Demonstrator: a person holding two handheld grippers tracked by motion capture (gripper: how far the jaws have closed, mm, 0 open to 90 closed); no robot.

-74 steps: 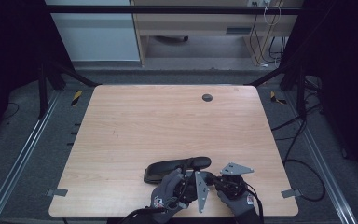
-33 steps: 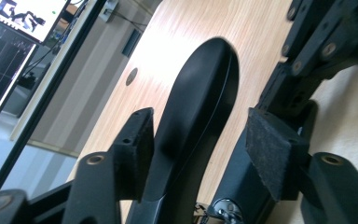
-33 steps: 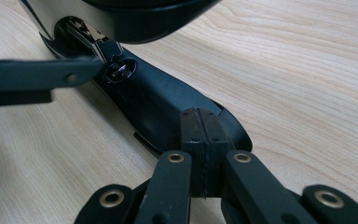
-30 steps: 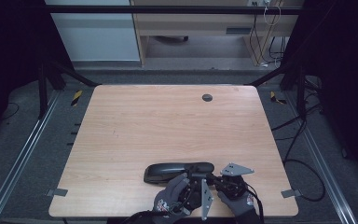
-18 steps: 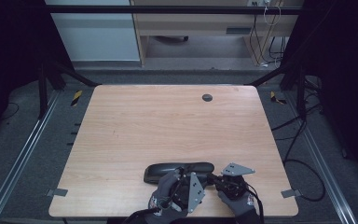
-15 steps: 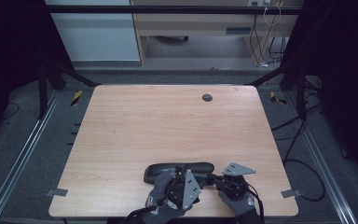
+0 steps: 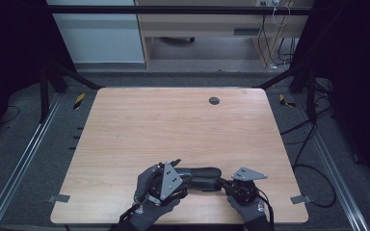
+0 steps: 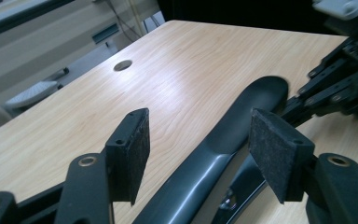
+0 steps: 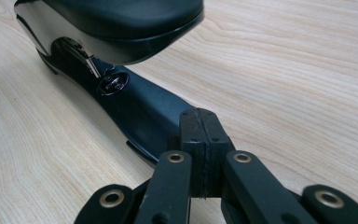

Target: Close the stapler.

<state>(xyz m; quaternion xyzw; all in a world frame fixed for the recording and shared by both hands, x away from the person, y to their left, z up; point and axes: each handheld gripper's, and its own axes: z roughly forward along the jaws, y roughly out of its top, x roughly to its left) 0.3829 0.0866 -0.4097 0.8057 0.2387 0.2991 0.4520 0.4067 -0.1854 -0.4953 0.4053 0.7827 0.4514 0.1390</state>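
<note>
We could read no brand, label or writing on anything; print on the gloves' cuffs was too small to make out. The pale wooden table with rounded corners [image 7: 173, 125] carried a small round dark grommet hole [image 7: 214, 100] near its far edge, right of centre, and stood on grey carpet between metal floor rails [image 7: 24, 159]. Yellow-and-black striped tape marks [image 7: 78, 100] lay on the floor by the table's far corners, and black cables [image 7: 313, 144] trailed over the carpet at the right. Beyond the table we saw a light wooden cabinet or desk [image 7: 207, 24] and a white panel [image 7: 96, 33] against the far wall; the sides of the room were dark. At the near edge, right of centre, lay a long black curved plastic object like a padded armrest on a dark bracket [image 7: 200, 174], lengthwise left to right. The left gripper [image 8: 200, 154], held in a dark gloved hand [image 7: 147, 192], was spread wide, its pads on either side of the object's upper padded part without touching it. The right gripper [image 9: 199, 140], held in the other gloved hand [image 7: 250, 211], had its pads pressed flat together at the object's right end; they sat against the lower dark bracket, and we could not tell whether they pinched any edge of it. A shiny bolt [image 9: 113, 83] showed under the pad.
</note>
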